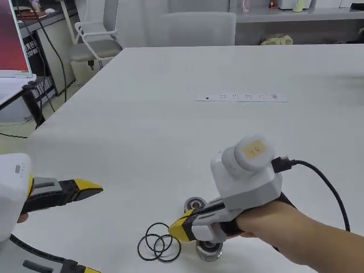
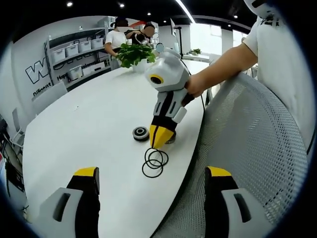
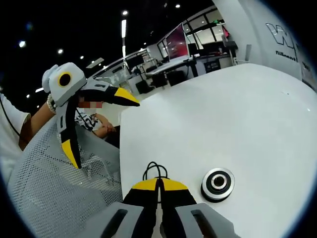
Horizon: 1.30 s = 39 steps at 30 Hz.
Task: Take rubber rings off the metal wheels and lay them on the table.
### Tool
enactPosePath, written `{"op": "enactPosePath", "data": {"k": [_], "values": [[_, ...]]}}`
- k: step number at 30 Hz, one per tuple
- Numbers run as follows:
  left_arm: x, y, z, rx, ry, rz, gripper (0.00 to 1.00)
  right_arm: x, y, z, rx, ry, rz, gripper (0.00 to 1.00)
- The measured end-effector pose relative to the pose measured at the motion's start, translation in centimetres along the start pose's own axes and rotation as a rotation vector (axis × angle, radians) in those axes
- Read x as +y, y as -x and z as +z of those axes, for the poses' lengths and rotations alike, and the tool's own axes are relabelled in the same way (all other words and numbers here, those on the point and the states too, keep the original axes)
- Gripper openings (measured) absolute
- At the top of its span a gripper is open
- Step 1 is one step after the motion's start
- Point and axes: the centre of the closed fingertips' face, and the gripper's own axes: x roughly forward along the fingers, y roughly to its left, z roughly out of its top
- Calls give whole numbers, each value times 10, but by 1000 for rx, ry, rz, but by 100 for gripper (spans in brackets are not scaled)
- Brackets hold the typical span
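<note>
Three black rubber rings (image 1: 159, 244) (image 2: 154, 162) lie overlapping on the white table (image 1: 170, 125) near its front edge. One metal wheel (image 1: 195, 205) (image 2: 141, 133) (image 3: 218, 184) lies flat just beyond them. A second wheel (image 1: 209, 250) (image 2: 172, 140) sits partly hidden under my right gripper. My right gripper (image 1: 175, 228) (image 2: 159, 141) (image 3: 159, 187) is shut, its yellow tips right at the rings (image 3: 154, 171); I see nothing between its jaws. My left gripper (image 1: 94, 227) (image 2: 152, 174) (image 3: 104, 131) hangs open off the table's near edge, apart from the rings.
A socket strip (image 1: 242, 97) is set into the table farther back. Chairs (image 1: 199, 28) stand at the far side and a monitor (image 1: 11, 40) at the left. A mesh chair (image 2: 247, 148) is close to the table's edge. A potted plant (image 2: 133, 52) stands far off.
</note>
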Motion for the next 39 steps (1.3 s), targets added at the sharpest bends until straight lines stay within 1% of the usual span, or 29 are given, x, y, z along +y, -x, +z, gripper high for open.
{"op": "enactPosePath", "data": {"k": [3, 4, 6, 8, 11, 15, 17, 20, 24, 27, 29, 31, 34, 36, 37, 39], "values": [[-1, -2, -2, 1, 1, 1, 85, 0, -3, -4, 19, 19, -7, 0], [-1, -2, -2, 2, -6, 4, 85, -2, -4, -6, 25, 32, -21, 0], [0, -2, -1, -2, -12, 8, 84, -3, -4, -6, 28, 40, -29, 0], [1, -1, 0, -6, -6, 11, 84, -6, -4, -5, 20, 38, -43, 0], [2, 0, 0, -10, -2, 15, 84, -8, -4, -3, 14, 34, -48, 0], [5, 1, 0, -8, -13, 23, 83, -13, -3, -3, 8, 77, -77, 6], [8, 3, 2, -11, -17, 26, 83, -14, -2, -1, 5, 78, -81, 10], [14, 5, 6, -15, -29, 38, 82, -17, 1, 1, -3, 82, -91, 10], [20, 5, 14, -26, -45, 41, 82, -25, 9, 6, -25, 83, -116, 11], [24, 3, 21, -32, -65, 37, 82, -34, 17, 12, -61, 70, -143, 11], [27, 2, 26, -35, -76, 36, 82, -39, 22, 14, -74, 70, -158, 11], [31, 1, 33, -45, -89, 36, 81, -43, 26, 16, -87, 66, -172, 12], [35, -3, 47, -62, -118, 23, 81, -50, 32, 17, -101, 64, -193, 13], [37, -5, 53, -72, -135, 14, 80, -53, 35, 16, -105, 71, -202, 14], [38, -7, 58, -83, -146, 8, 80, -56, 37, 16, -108, 73, -211, 15], [39, -12, 66, -99, -153, -5, 79, -61, 40, 13, -107, 67, -226, 15]]}}
